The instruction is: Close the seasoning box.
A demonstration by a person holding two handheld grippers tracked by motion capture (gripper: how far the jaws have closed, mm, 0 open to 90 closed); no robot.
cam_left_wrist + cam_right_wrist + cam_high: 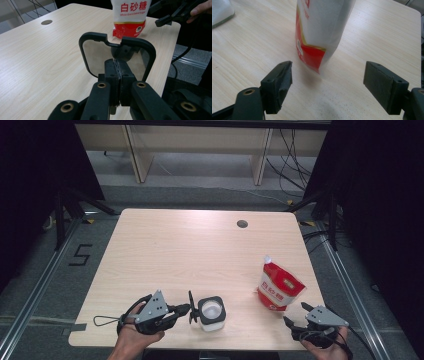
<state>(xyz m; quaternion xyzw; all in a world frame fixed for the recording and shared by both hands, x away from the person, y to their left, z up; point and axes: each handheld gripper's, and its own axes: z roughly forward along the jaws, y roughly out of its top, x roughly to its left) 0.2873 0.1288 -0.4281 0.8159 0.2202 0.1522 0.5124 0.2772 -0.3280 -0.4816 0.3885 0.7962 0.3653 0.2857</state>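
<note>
- Left gripper [191,310] is pinching the black handle [117,45] of a jar [212,313] at the worktop [175,255] front edge.
- Right gripper [328,85], spread, faces the sugar bag [279,285]; closing on it seems next.

Red-and-white sugar bag [280,288] (red lettering) on pale wood table [190,250].

I log a red-and-white sugar pouch [279,289] standing upright at the frame's lower right, and a square, black-rimmed clear container [212,313] with white contents at bottom centre, its black loop handle [117,52] pinched between closed jaws.
</note>
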